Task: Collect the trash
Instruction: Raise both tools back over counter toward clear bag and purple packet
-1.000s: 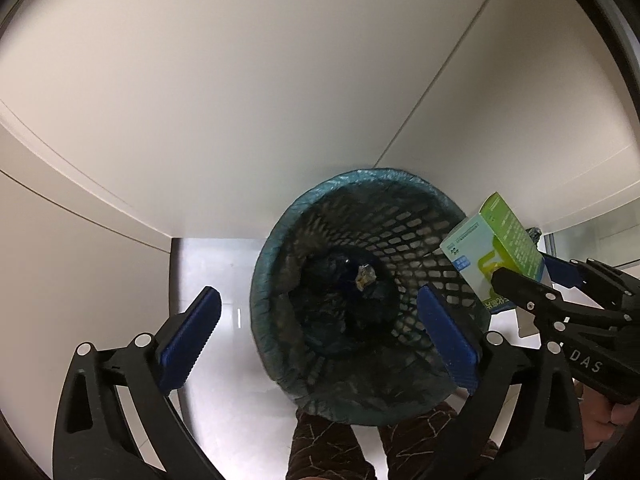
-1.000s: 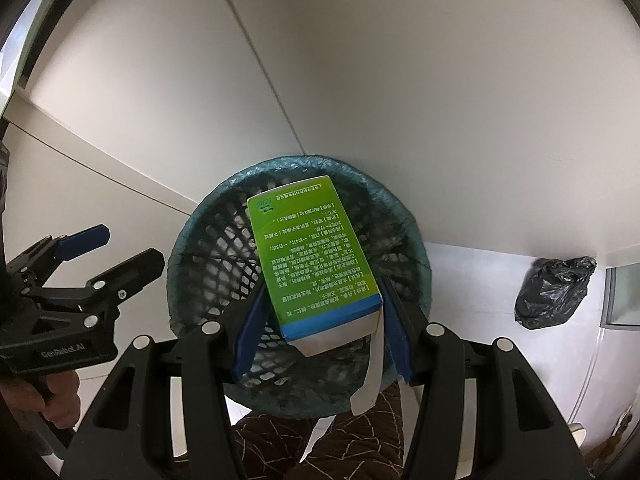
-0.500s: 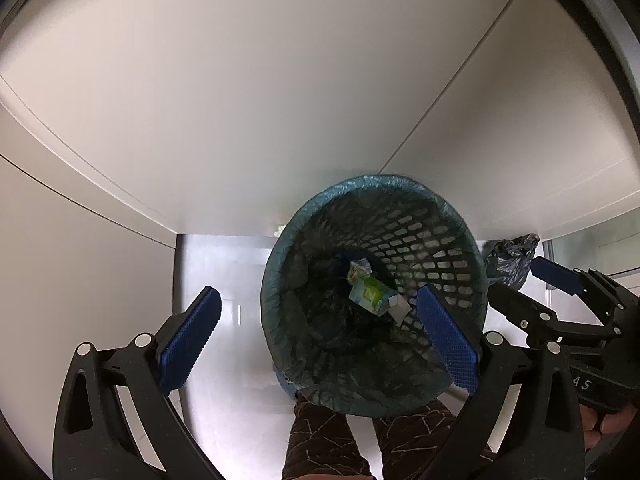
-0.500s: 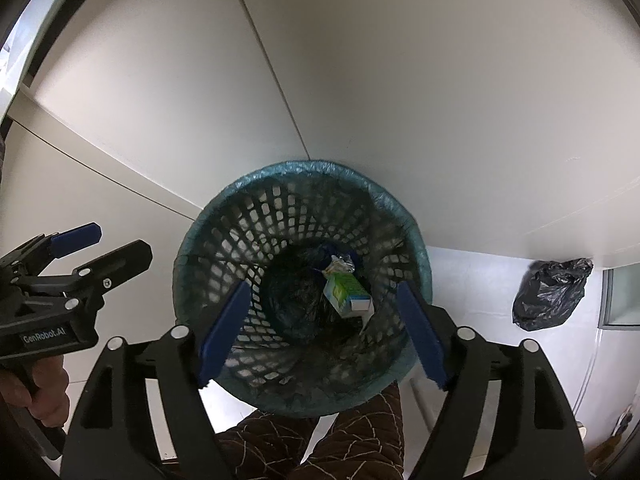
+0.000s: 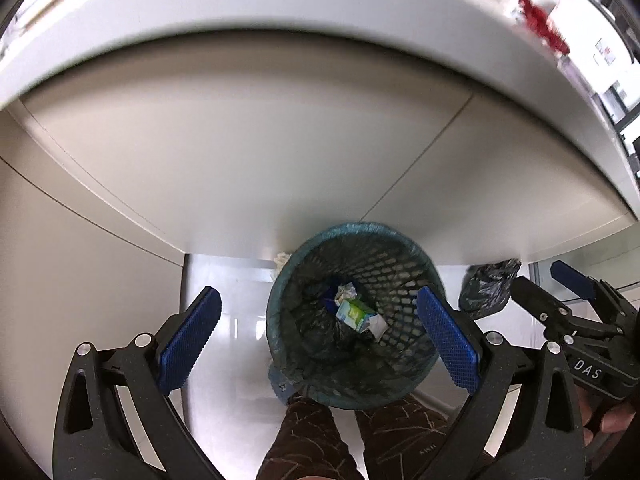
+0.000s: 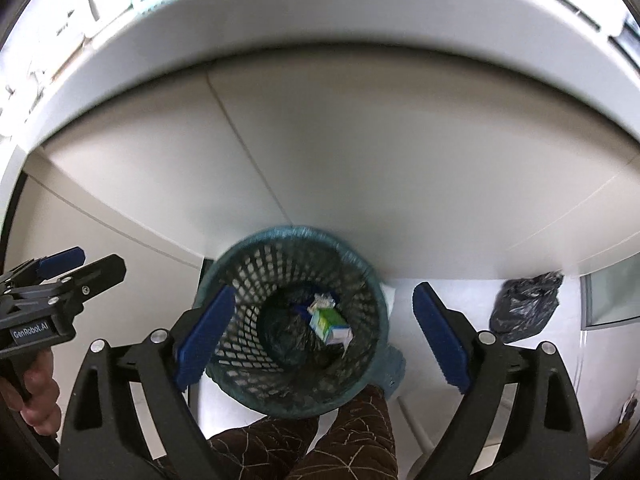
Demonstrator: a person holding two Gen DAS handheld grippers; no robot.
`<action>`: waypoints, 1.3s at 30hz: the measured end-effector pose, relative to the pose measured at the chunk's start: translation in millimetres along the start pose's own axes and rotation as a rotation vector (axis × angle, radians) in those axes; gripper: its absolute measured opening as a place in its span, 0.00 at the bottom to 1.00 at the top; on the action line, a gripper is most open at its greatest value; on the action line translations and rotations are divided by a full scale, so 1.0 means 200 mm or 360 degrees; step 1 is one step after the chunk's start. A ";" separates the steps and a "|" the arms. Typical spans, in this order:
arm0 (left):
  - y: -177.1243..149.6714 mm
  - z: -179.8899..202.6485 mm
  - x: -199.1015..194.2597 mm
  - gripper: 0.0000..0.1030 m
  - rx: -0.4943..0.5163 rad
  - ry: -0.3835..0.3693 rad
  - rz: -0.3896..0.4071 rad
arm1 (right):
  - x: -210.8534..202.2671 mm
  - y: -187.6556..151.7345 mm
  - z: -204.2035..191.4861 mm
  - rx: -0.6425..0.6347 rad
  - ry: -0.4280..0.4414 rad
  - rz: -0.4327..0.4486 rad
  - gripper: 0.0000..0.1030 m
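Our right gripper (image 6: 320, 332) has just been opening, nothing between its jaws; our left gripper (image 5: 316, 336) gapes empty too. Below the white counter edge (image 5: 320, 20), the green carton (image 6: 330, 324) lies inside the round mesh bin (image 6: 228, 276).

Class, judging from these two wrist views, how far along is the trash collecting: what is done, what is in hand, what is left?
Done: the green and white carton lies inside the teal mesh wastebasket, beside crumpled foil. In hand: nothing; the right gripper, whose jaws have just been opening, and the left gripper are both empty. Left: possibly the tied black plastic bag on the floor.
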State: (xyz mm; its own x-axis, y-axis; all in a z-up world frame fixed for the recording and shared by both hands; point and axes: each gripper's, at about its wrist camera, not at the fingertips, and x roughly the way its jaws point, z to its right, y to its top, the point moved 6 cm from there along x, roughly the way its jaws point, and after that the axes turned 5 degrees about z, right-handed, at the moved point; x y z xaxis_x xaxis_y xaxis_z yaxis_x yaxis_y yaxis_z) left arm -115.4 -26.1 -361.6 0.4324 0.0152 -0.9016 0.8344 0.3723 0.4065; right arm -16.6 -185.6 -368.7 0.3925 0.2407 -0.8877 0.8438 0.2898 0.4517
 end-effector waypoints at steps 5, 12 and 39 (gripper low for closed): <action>0.13 0.03 -0.16 0.93 0.0010 0.0004 0.0041 | -0.18 0.13 0.06 0.0068 -0.0023 0.0079 0.84; 0.35 0.08 -0.36 0.93 0.0064 0.0047 0.0110 | -0.39 0.33 0.19 0.0133 -0.0076 0.0174 0.84; 1.02 0.23 -0.36 0.93 0.0136 0.0162 0.0232 | -0.47 1.00 0.45 0.0167 -0.0208 0.0320 0.82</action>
State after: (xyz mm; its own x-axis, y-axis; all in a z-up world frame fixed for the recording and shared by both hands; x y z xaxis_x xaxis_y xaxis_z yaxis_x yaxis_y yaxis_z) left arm 38.6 6.6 -207.2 0.5178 0.1585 -0.8407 0.7933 0.2790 0.5412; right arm 147.6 -233.0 -202.7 0.5946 0.1603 -0.7879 0.7745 0.1490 0.6148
